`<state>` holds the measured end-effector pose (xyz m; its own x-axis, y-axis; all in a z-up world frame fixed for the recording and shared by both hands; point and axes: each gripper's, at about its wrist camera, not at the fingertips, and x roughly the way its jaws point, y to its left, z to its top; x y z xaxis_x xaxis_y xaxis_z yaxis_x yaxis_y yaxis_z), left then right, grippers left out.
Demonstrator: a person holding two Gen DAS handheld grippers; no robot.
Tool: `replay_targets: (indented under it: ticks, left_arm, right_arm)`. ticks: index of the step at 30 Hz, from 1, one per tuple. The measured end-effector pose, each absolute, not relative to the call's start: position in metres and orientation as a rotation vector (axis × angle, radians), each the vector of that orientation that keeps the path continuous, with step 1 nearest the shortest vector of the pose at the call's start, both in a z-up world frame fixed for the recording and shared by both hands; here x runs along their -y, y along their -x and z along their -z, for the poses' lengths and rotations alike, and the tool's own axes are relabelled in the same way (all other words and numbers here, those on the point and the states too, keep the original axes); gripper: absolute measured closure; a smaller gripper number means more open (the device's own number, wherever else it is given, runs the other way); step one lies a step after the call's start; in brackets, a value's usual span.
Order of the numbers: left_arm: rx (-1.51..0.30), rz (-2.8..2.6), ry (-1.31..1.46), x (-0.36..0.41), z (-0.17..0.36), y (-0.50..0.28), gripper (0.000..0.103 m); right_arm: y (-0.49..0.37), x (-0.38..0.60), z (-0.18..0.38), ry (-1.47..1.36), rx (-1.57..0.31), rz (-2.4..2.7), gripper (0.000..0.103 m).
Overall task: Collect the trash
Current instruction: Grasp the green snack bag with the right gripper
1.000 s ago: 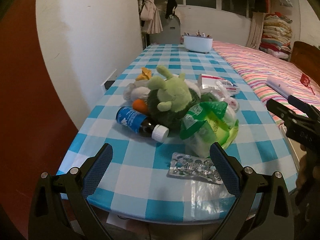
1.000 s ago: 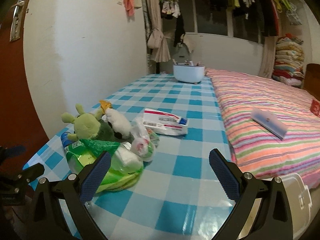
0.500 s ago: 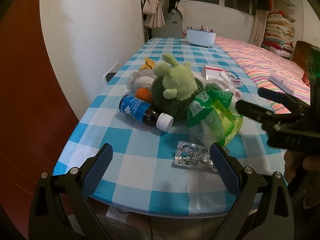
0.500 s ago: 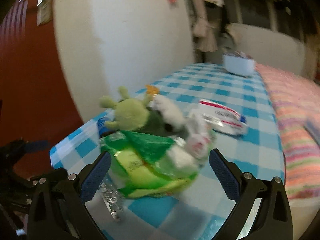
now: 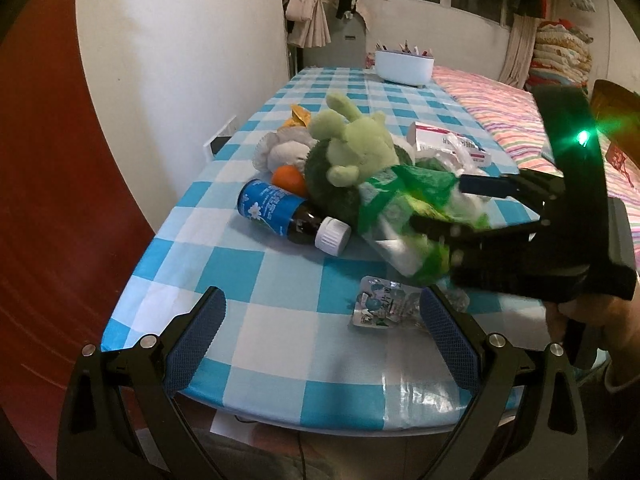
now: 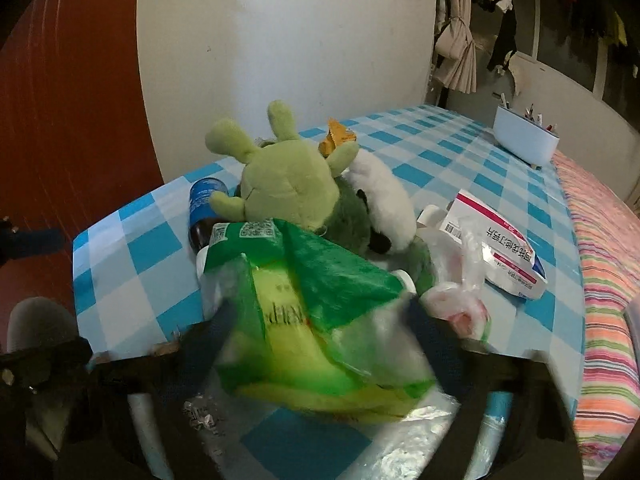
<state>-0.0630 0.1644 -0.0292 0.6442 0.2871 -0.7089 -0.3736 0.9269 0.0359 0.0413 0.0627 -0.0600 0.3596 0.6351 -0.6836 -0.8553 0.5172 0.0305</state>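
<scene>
A green and yellow plastic bag (image 6: 304, 320) (image 5: 404, 216) lies at the front of a heap on the blue-checked table (image 5: 256, 276). My right gripper (image 6: 320, 320) (image 5: 444, 204) reaches in from the right; its jaws are closing, one finger on each side of the bag, pads against it. Silver blister packs (image 5: 380, 308) lie just in front, by the right finger of my left gripper (image 5: 320, 304). That gripper hangs open over the table's near edge, holding nothing.
A green plush toy (image 5: 352, 148), a blue-labelled bottle (image 5: 288, 216) with a white cap, an orange (image 5: 288, 178), a pink-and-white box (image 6: 496, 252) and a crumpled clear bag (image 6: 460, 296) share the heap. A white tub (image 5: 404, 68) stands far back. A striped bed (image 5: 520, 120) runs along the right.
My right gripper swung in from the right, dropped onto the green bag and narrowed its jaws around it. The left gripper stayed where it was, still open.
</scene>
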Motion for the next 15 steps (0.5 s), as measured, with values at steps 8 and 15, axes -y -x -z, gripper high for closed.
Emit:
replay_targets:
  ticks: [8,15]
  left_arm:
    - [-0.81,-0.357,0.14,-0.163,0.035,0.058,0.007]
    - [-0.819,-0.351,0.139,-0.161,0.036,0.057,0.007]
  right_arm:
    - [-0.052,-0.047,0.057,0.276,-0.725,-1.006,0.087]
    - [-0.047,-0.041,0.048,0.247,-0.692,-1.019,0.092]
